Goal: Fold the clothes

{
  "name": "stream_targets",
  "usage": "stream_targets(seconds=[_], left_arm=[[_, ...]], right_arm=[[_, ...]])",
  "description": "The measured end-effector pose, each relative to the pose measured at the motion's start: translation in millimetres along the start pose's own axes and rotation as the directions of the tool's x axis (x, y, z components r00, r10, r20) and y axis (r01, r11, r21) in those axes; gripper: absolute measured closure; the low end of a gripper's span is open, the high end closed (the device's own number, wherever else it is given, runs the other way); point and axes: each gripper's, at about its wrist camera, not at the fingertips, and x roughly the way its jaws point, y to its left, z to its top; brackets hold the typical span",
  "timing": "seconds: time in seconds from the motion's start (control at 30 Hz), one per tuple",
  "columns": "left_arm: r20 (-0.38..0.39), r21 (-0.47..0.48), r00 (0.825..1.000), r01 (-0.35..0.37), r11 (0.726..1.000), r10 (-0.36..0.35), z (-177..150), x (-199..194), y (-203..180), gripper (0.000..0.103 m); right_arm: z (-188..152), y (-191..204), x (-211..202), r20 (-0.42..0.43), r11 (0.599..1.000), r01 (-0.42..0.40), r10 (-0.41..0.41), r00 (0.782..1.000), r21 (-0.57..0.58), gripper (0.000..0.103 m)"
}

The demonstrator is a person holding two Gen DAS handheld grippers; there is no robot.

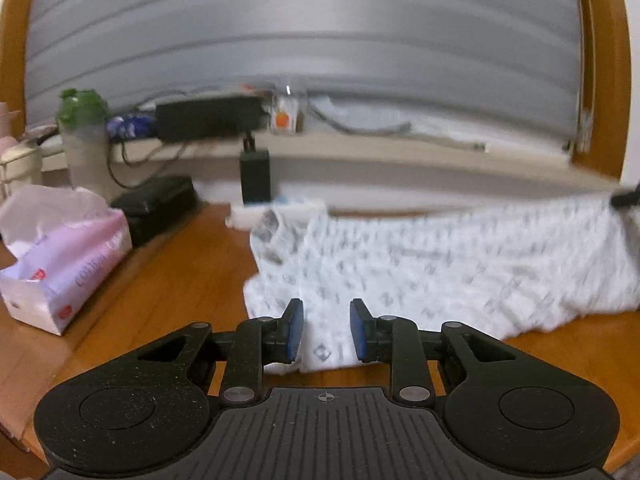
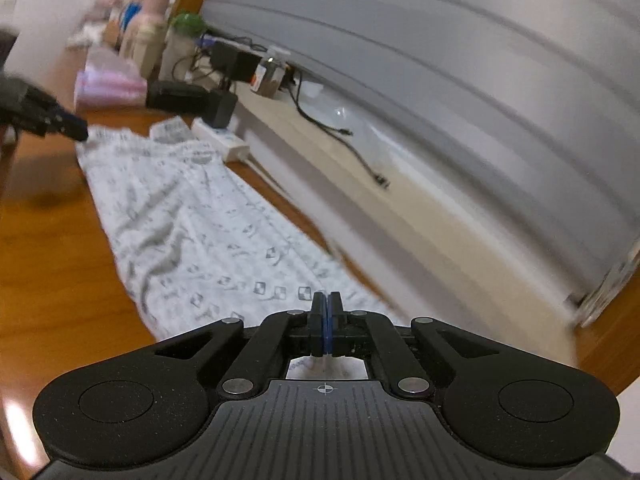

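Blurring the patterned garment (image 1: 420,272), left gripper (image 1: 326,330) gapes around its corner; right gripper (image 2: 325,330) pinches its edge.

light: soft, even indoor | blur: heavy motion smear, both views | edges: fisheye-bent, dark corners

A lived-in home room: wooden table (image 1: 168,280), tissue box (image 1: 66,268), green-lidded bottle (image 1: 84,136), windowsill chargers (image 1: 208,118).
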Motion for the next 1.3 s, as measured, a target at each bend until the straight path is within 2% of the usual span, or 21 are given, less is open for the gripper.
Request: stream_targets(seconds=[0.1, 0.23, 0.27, 0.33, 0.4, 0.5, 0.6, 0.7, 0.77, 0.8, 0.87, 0.97, 1.03, 1.17, 1.23, 1.3], left_arm=[[-0.039, -0.001, 0.999, -0.003, 1.000, 0.003, -1, 18, 4, 0.062], [-0.074, -0.001, 0.997, 0.004, 1.000, -0.004, -1, 33, 8, 0.061], [-0.079, 0.006, 0.997, 0.006, 1.000, -0.006, -1, 35, 8, 0.063], [-0.078, 0.025, 0.997, 0.006, 1.000, -0.004, -1, 35, 6, 0.084], [-0.067, 0.046, 0.998, 0.002, 0.999, 0.001, -2, 32, 3, 0.098], [0.007, 0.011, 1.000, -0.013, 1.000, 0.013, 2, 4, 4, 0.099], [0.029, -0.011, 1.000, 0.006, 1.000, -0.006, 3, -32, 8, 0.099], [-0.099, -0.014, 0.994, 0.042, 0.999, -0.043, -15, -38, 17, 0.097], [-0.145, -0.024, 0.988, 0.042, 0.999, -0.045, -28, -40, 22, 0.097], [-0.162, -0.031, 0.986, 0.030, 0.999, -0.034, -33, -43, 25, 0.095], [-0.145, -0.052, 0.989, -0.001, 0.999, -0.007, -33, -49, 33, 0.088], [-0.103, -0.084, 0.995, -0.015, 0.996, 0.007, -22, -50, 41, 0.078], [-0.076, -0.085, 0.997, -0.020, 0.996, 0.013, -10, -46, 41, 0.064], [-0.046, -0.056, 0.999, -0.017, 0.998, 0.015, 16, -18, 34, 0.055], [-0.043, -0.050, 0.999, -0.004, 0.999, 0.002, 28, 1, 33, 0.045], [-0.052, -0.049, 0.999, 0.013, 0.999, -0.016, 40, 25, 34, 0.043]], right_arm=[[5, 9, -6, 0.021, 0.998, 0.021, -0.019, 1.000, -0.067, 0.102], [4, 10, -7, 0.036, 0.996, 0.037, -0.034, 0.999, -0.080, 0.102], [3, 9, -6, 0.038, 0.995, 0.047, -0.044, 0.998, -0.083, 0.102], [1, 7, -3, 0.041, 0.994, 0.065, -0.061, 0.997, -0.086, 0.102], [-1, 5, 4, 0.040, 0.991, 0.088, -0.085, 0.996, -0.101, 0.102], [0, -4, 17, 0.064, 0.980, 0.160, -0.153, 0.986, -0.121, 0.102], [1, -21, 30, 0.084, 0.976, 0.204, -0.198, 0.977, -0.071, 0.102], [-14, -26, 65, -0.011, 0.990, 0.139, -0.139, 0.990, -0.025, 0.102], [-29, -23, 89, -0.104, 0.998, 0.065, -0.064, 0.992, 0.012, 0.102], [-36, -23, 96, -0.129, 0.998, 0.045, -0.041, 0.991, 0.034, 0.102], [-41, -31, 101, -0.147, 0.994, 0.023, -0.008, 0.989, 0.103, 0.098], [-48, -43, 104, -0.149, 0.982, -0.002, 0.030, 0.988, 0.187, 0.084], [-54, -47, 104, -0.139, 0.975, -0.012, 0.044, 0.989, 0.220, 0.065], [-66, -57, 103, -0.118, 0.958, -0.034, 0.071, 0.991, 0.286, 0.063], [-72, -62, 103, -0.104, 0.947, -0.047, 0.084, 0.991, 0.318, 0.063], [-76, -65, 102, -0.083, 0.936, -0.060, 0.095, 0.992, 0.346, 0.062]])
